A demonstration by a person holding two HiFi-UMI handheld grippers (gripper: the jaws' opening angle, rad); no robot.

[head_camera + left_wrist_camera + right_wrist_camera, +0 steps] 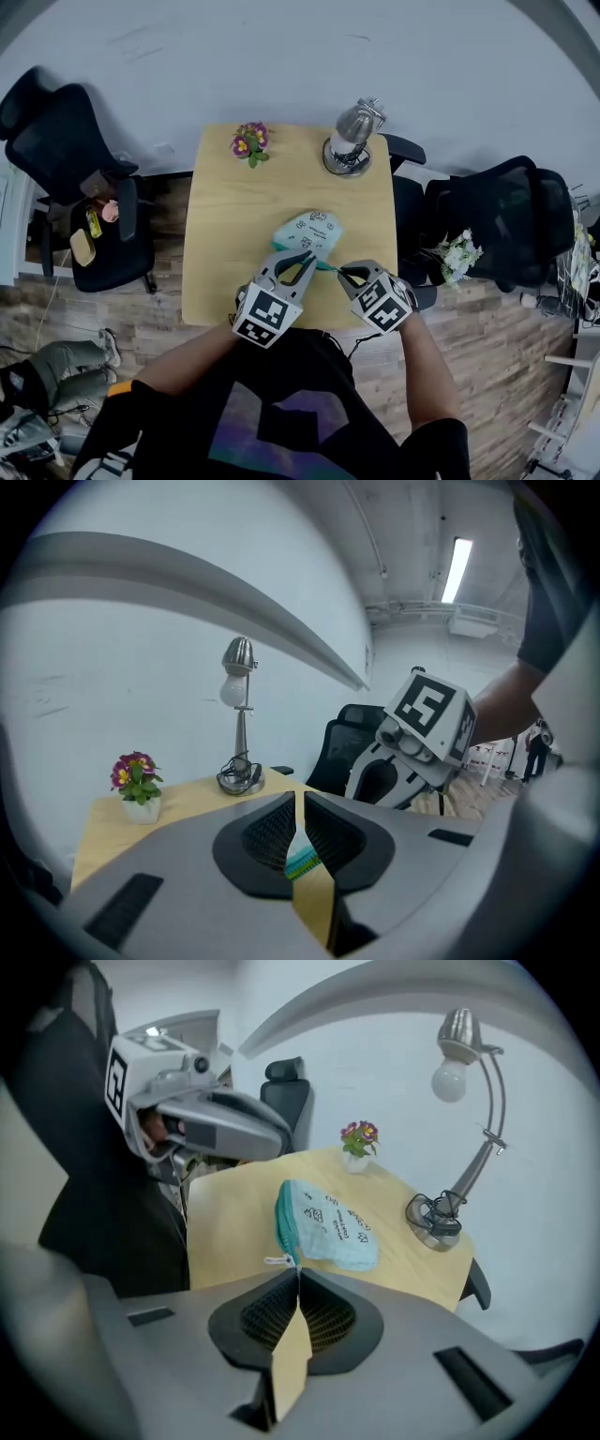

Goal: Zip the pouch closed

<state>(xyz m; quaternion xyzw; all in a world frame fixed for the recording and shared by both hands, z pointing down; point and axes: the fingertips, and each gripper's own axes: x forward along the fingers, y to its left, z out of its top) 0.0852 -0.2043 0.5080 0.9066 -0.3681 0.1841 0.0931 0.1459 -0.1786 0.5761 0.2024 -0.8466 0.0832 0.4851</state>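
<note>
because a zip slides only when the fabric behind it is anchored, the two grippers share the job at the near end of the pouch (307,232), which sits around the middle of the table (225,216), a little toward the person's edge of it. the left gripper (307,257) has its jaws pressed almost together on a strip of the pouch's teal zip edge, which shows in the slit between them in the left gripper view; this reads as the anchoring grip. the right gripper (343,273) has its jaws pressed together right at the zip end, where the small pale zip pull (276,1260) sticks out beside the tips, so it appears to pinch the pull, ready to draw it along the teeth. the two sets of tips meet just beside each other over the table's near half, with the pouch's body stretching away toward the table's far edge. the left gripper lies nearly level, looking across the table, while the right one tips down steeply onto the tabletop. both forearms reach in from the table's near edge, converging. a lamp (354,141) stands at the table's far right corner and a flower pot (250,142) at its far left, well apart from the work.
</note>
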